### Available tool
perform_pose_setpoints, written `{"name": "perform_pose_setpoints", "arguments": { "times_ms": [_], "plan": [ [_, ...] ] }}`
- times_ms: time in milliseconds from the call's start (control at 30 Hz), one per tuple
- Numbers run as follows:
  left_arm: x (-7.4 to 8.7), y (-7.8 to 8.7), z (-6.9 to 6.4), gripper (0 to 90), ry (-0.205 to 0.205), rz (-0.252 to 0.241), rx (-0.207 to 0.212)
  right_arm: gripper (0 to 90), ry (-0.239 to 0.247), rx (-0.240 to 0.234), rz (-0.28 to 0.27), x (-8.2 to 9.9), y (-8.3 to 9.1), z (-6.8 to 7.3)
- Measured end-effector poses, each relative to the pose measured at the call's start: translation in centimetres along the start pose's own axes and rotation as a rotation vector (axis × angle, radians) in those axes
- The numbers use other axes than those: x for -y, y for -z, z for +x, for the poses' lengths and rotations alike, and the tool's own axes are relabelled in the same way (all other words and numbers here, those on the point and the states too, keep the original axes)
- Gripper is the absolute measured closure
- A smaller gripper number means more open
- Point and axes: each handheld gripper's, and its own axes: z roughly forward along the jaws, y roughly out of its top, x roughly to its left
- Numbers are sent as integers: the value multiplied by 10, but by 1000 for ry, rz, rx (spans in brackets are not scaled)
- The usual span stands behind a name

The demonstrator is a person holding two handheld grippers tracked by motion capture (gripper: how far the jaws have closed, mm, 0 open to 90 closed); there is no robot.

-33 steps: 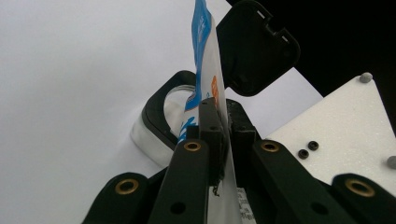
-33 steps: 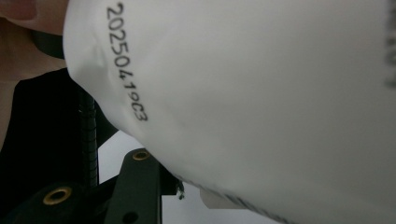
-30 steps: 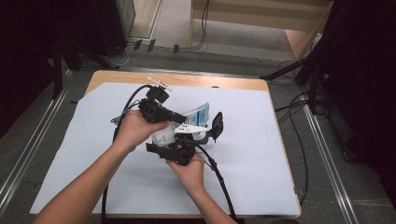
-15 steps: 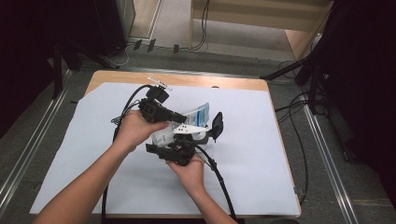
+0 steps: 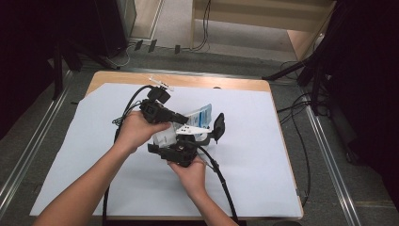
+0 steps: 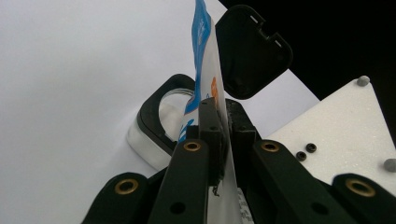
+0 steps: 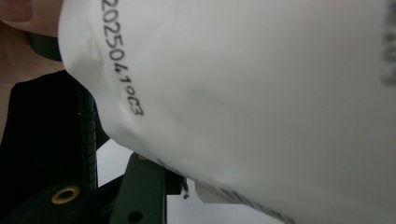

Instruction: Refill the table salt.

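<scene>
My left gripper [image 5: 184,117] is shut on a white and blue packet [image 5: 202,113], which stands edge-on between its black jaws in the left gripper view [image 6: 205,56]. Just beyond it is a white container with a black rim [image 6: 152,109], its black lid [image 5: 219,126] flipped open. My right gripper [image 5: 200,141] comes in from below, its grey plate [image 6: 336,130] beside the packet. In the right gripper view the packet [image 7: 257,93], with a printed date code, lies close over the jaws and one finger [image 7: 140,186] shows below it. Those jaws have just been closing; what lies between them is hidden.
A large white sheet [image 5: 263,155] covers the wooden table [image 5: 226,84]. A small clear item [image 5: 160,84] lies at the table's far edge. Black cables [image 5: 221,179] trail from both grippers across the sheet toward the near edge. More cables run over the floor on the right [image 5: 301,122].
</scene>
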Motion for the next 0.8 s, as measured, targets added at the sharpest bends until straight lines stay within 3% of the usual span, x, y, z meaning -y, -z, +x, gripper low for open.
{"name": "perform_pose_setpoints", "arguments": {
  "times_ms": [800],
  "plan": [
    [0,0,-1,883,-4,0,3,655,3,-10,-5,-1,1,0]
  ]
}}
